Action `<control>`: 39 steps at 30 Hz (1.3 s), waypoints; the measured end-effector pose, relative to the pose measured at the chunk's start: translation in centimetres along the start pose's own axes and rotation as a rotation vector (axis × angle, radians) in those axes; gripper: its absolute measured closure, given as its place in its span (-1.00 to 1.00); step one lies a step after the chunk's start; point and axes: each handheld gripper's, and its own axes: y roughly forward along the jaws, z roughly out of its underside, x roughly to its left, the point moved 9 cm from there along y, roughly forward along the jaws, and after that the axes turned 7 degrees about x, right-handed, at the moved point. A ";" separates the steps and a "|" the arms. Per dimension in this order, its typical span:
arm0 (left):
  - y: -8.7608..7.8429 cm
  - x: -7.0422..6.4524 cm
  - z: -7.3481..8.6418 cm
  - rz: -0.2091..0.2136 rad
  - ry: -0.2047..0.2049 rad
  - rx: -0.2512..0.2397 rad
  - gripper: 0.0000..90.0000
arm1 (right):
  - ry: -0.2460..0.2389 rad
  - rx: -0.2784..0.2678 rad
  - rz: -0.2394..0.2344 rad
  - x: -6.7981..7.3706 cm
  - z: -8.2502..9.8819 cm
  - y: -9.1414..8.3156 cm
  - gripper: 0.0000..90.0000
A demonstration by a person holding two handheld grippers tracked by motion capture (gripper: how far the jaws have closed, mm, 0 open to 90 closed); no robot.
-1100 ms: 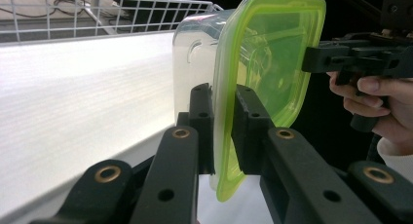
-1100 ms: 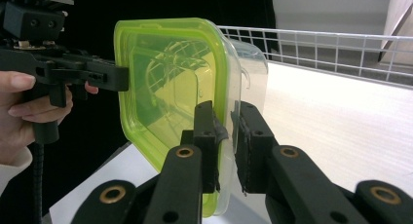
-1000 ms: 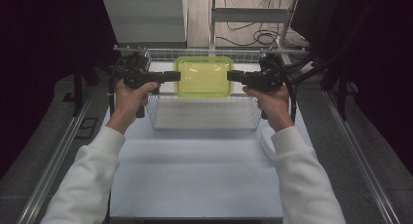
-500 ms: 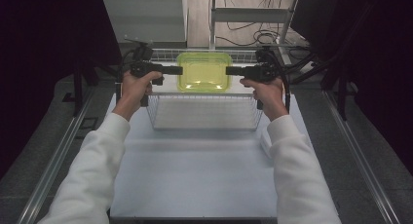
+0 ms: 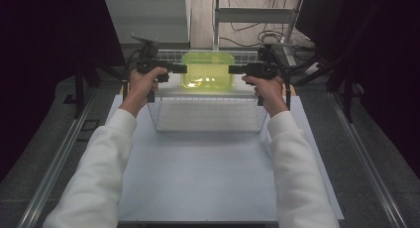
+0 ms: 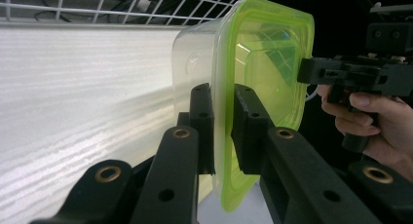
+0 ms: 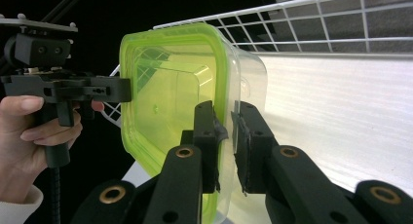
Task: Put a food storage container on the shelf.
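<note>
Each claw pinches only the thin lid rim: left claw [image 5: 182,68], right claw [image 5: 233,69]. The tub [image 5: 208,72] hangs between them over the basket [image 5: 208,114] on the worktop — uneven pull could pop the lid or drop it.

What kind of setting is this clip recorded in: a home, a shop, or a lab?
Most likely a lab or recording rig, not a home: a bare white table between metal rails, dark curtains at the sides, and loose cables on the floor behind the wire basket.
</note>
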 end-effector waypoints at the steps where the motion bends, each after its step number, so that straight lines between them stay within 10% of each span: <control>1: 0.1 0.1 -0.1 -0.001 -0.011 0.006 0.79 | 0.018 -0.005 -0.012 -0.2 -0.1 0.1 0.77; 7: 0.9 1.6 -1.3 0.066 -0.179 -0.001 0.78 | 0.094 0.002 -0.008 -1.3 -0.8 1.0 0.69; 15: 1.6 2.7 -1.7 0.106 -0.249 0.002 0.71 | 0.231 -0.026 -0.033 -2.6 -1.1 2.1 0.62; 21: 1.8 2.8 -1.6 0.097 -0.232 -0.014 0.66 | 0.255 -0.053 -0.039 -2.9 -1.2 2.4 0.60; 26: 1.8 2.9 -1.5 0.011 -0.180 -0.013 0.36 | 0.247 -0.055 -0.012 -2.9 -1.2 2.4 0.47; 31: 1.1 2.6 -1.9 -0.079 -0.101 -0.081 -0.20 | 0.216 -0.091 0.025 -2.7 -1.4 2.1 0.02; 39: -1.6 -0.2 -2.0 -0.164 0.050 -0.161 -0.37 | 0.106 -0.167 0.099 -0.6 -1.9 -0.1 -0.26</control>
